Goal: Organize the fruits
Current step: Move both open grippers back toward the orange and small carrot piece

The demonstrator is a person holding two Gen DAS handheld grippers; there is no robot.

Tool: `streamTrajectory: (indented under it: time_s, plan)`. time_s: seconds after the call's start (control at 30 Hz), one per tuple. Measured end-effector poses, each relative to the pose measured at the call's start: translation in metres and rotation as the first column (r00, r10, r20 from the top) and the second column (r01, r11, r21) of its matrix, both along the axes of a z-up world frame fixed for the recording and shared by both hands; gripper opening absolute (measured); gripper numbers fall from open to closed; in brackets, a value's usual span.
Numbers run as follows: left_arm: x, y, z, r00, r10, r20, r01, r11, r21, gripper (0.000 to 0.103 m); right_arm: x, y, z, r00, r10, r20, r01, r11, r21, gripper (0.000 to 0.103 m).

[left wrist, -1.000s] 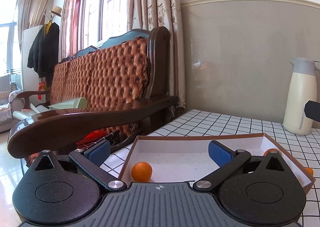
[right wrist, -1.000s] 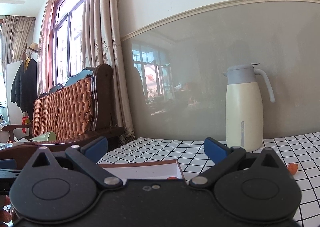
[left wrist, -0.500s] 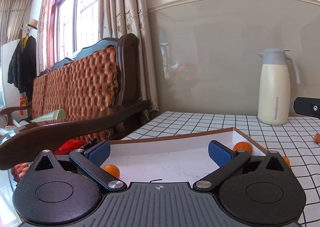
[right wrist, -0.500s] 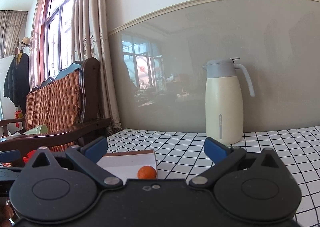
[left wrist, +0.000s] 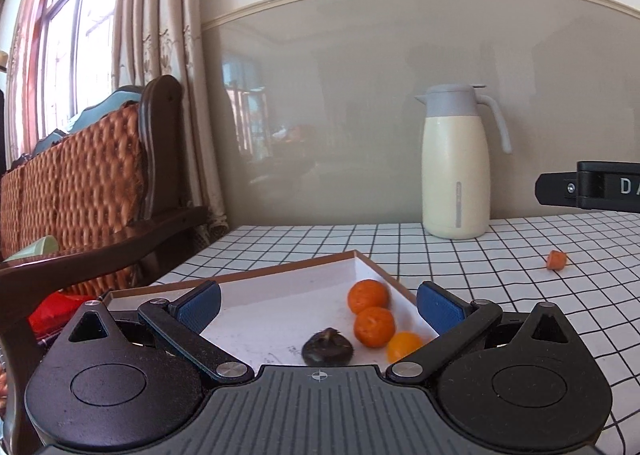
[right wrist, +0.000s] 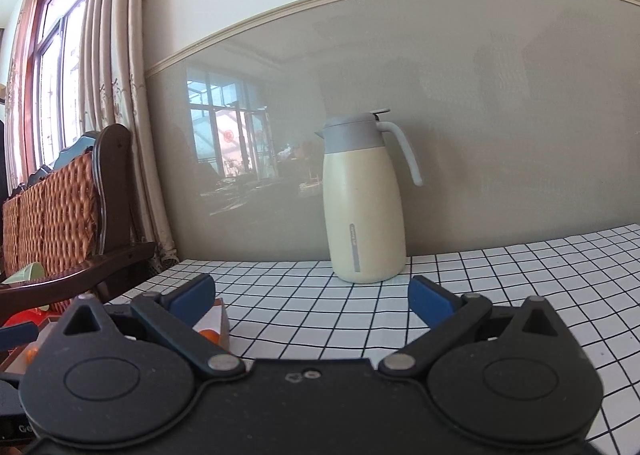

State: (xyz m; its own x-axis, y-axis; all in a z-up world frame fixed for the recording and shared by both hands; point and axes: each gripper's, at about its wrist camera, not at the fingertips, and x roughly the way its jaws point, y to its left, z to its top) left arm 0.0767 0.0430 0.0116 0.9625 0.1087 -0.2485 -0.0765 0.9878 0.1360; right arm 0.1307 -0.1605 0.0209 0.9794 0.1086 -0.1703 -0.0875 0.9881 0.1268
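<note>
The left tool gapes wide, holding nothing, above the white tray. Three oranges and a dark fruit lie at its 1 o'clock. The right tool is equally spread, empty, over the checkered worktop.
</note>
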Motion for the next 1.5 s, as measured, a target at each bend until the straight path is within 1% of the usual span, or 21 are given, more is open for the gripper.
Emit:
streamTrajectory:
  time_s: [0.2, 0.3, 0.47, 0.57, 0.83, 1.07, 1.23, 1.37, 1.5]
  plan:
    - [0.005, -0.027, -0.002, 0.997, -0.078, -0.019, 0.077, 0.997, -0.011, 0.103, -0.004, -0.018, -0.002, 0.996, -0.086, 0.003, 0.086, 0.996, -0.029, 0.097]
    - [0.010, -0.040, -0.004, 0.994, -0.107, -0.036, 0.106, 0.994, -0.024, 0.103, -0.005, -0.029, -0.003, 0.994, -0.107, -0.002, 0.107, 0.994, -0.010, 0.097]
    - [0.019, -0.062, -0.009, 0.986, -0.153, -0.072, 0.150, 0.988, -0.045, 0.103, -0.010, -0.046, -0.003, 0.991, -0.135, 0.002, 0.135, 0.991, -0.012, 0.097]
    - [0.027, -0.076, -0.013, 0.978, -0.182, -0.102, 0.175, 0.982, -0.075, 0.103, -0.012, -0.056, -0.003, 0.989, -0.147, -0.002, 0.147, 0.989, -0.014, 0.097]
    - [0.044, -0.109, -0.025, 0.963, -0.217, -0.160, 0.200, 0.973, -0.117, 0.103, -0.014, -0.085, -0.005, 0.980, -0.197, -0.015, 0.197, 0.980, 0.002, 0.097]
    - [0.057, -0.126, -0.033, 0.961, -0.192, -0.197, 0.171, 0.978, -0.121, 0.103, -0.008, -0.101, -0.010, 0.976, -0.211, -0.045, 0.212, 0.977, 0.013, 0.097]
    - [0.067, -0.131, -0.036, 0.962, -0.149, -0.228, 0.117, 0.982, -0.146, 0.103, -0.008, -0.106, -0.011, 0.976, -0.211, -0.050, 0.212, 0.977, 0.028, 0.097]
    - [0.076, -0.135, -0.038, 0.968, -0.087, -0.237, 0.055, 0.989, -0.139, 0.103, -0.007, -0.109, -0.012, 0.978, -0.201, -0.050, 0.202, 0.979, 0.023, 0.097]
    - [0.087, -0.138, -0.041, 0.960, -0.074, -0.270, 0.033, 0.988, -0.154, 0.103, -0.006, -0.110, -0.014, 0.979, -0.194, -0.059, 0.195, 0.981, 0.014, 0.097]
